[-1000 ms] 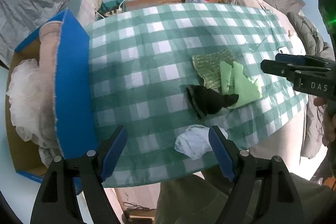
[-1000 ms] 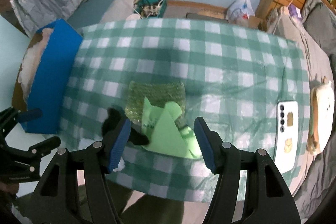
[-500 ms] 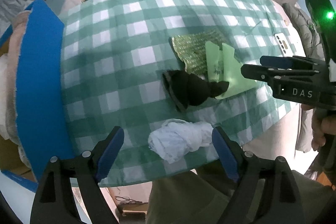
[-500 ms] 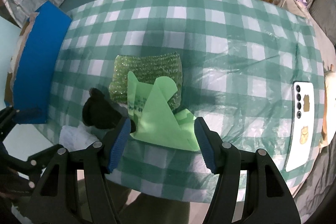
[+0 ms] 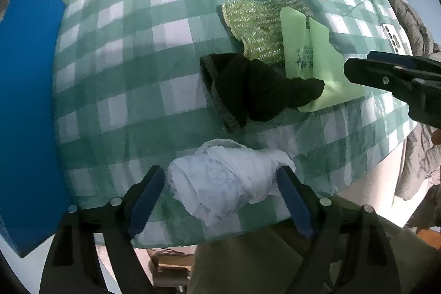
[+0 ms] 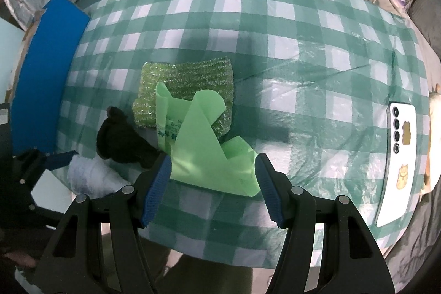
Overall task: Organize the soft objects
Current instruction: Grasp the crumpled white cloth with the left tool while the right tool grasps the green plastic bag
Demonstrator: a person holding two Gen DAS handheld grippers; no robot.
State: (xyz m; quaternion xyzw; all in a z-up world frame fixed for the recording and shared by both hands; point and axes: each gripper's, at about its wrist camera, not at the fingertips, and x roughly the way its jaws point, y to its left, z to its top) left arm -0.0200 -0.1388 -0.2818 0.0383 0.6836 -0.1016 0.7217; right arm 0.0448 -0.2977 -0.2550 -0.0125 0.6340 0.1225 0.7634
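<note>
A crumpled white cloth [image 5: 223, 181] lies near the table's front edge, between the fingers of my open left gripper [image 5: 222, 188]; it also shows in the right wrist view [image 6: 91, 178]. Behind it lies a black sock [image 5: 256, 90] [image 6: 121, 139], then a folded light green sheet [image 5: 311, 62] [image 6: 204, 150] on a glittery green cloth [image 5: 253, 26] [image 6: 187, 87]. My open right gripper [image 6: 213, 178] straddles the near edge of the green sheet; its side shows in the left wrist view [image 5: 391, 76].
The table has a green and white checked cover [image 5: 137, 46] [image 6: 275, 32]. A blue box [image 5: 24, 101] [image 6: 44, 68] stands at its left end. A white phone [image 6: 399, 156] lies at the right edge. Bedding and wooden shelves are beyond.
Both grippers have moved forward and down toward the table. The white cloth now sits between the left fingers, and the green sheet's edge between the right fingers.
</note>
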